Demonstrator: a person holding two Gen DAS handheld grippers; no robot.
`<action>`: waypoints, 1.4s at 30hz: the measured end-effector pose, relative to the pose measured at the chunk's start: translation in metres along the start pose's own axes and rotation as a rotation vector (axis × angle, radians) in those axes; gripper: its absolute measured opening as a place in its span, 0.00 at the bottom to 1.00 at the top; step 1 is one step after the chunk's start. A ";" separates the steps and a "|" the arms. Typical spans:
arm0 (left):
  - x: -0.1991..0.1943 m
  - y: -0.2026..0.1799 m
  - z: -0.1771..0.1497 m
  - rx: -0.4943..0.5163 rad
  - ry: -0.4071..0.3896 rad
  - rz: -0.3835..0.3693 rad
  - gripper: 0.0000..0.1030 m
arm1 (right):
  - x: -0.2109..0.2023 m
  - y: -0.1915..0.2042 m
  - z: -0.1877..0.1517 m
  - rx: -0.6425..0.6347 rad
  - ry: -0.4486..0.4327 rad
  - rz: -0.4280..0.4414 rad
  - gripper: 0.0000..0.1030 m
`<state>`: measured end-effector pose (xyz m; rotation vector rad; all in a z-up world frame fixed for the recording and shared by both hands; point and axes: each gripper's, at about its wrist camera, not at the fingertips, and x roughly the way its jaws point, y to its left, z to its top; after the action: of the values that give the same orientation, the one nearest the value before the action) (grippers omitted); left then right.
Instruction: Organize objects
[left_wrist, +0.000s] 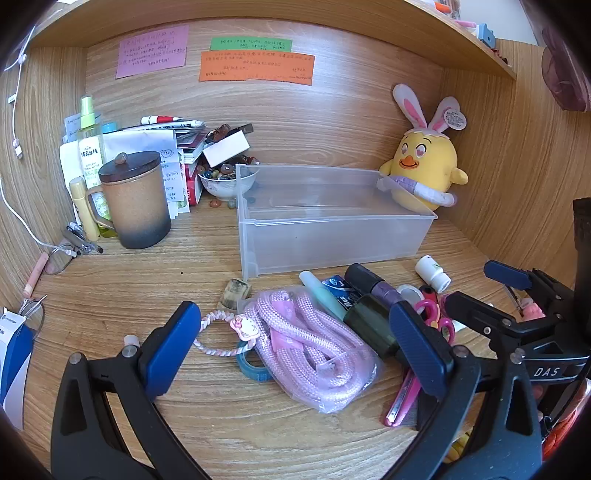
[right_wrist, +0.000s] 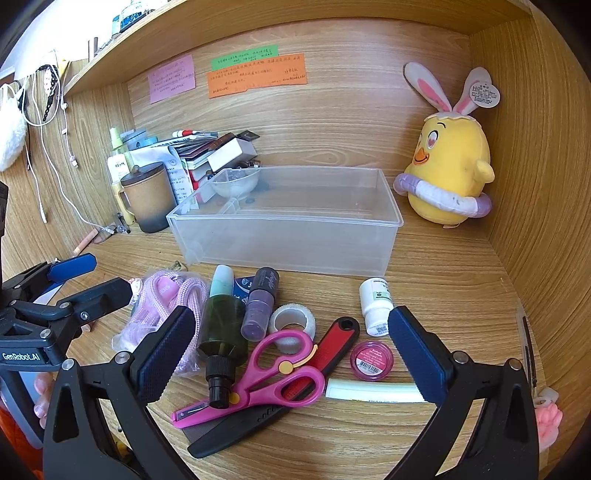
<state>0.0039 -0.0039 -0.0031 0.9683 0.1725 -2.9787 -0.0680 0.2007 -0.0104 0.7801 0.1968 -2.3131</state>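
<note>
A clear plastic bin (left_wrist: 332, 236) (right_wrist: 288, 236) stands empty mid-desk. In front of it lies a pile: bagged pink rope (left_wrist: 310, 347) (right_wrist: 166, 295), hair tie (left_wrist: 221, 332), blue tape roll (left_wrist: 251, 367), dark green bottle (right_wrist: 221, 332), purple bottle (right_wrist: 260, 302), white tape roll (right_wrist: 291, 325), pink scissors (right_wrist: 273, 373), white pill bottle (right_wrist: 375, 304) (left_wrist: 432, 273), pink round jar (right_wrist: 371, 360), white tube (right_wrist: 373, 391). My left gripper (left_wrist: 295, 347) is open over the rope. My right gripper (right_wrist: 291, 350) is open over the scissors.
A brown lidded mug (left_wrist: 136, 199), spray bottle (left_wrist: 90, 147), stacked papers and boxes (left_wrist: 184, 147) and a bowl of beads (left_wrist: 227, 181) crowd the back left. A yellow plush chick (left_wrist: 424, 166) (right_wrist: 448, 166) sits back right. Wooden walls close the desk on three sides.
</note>
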 end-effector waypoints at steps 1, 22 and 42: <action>0.000 0.000 0.000 0.000 0.000 -0.003 1.00 | 0.000 0.000 0.000 0.000 0.000 0.000 1.00; 0.000 0.003 0.001 -0.006 0.007 -0.016 1.00 | 0.000 -0.003 0.000 0.015 0.008 0.008 1.00; -0.003 0.004 -0.001 0.005 0.013 -0.022 1.00 | 0.002 -0.007 0.000 0.028 0.014 0.010 1.00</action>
<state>0.0073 -0.0081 -0.0031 0.9929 0.1765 -2.9950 -0.0734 0.2050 -0.0119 0.8097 0.1672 -2.3060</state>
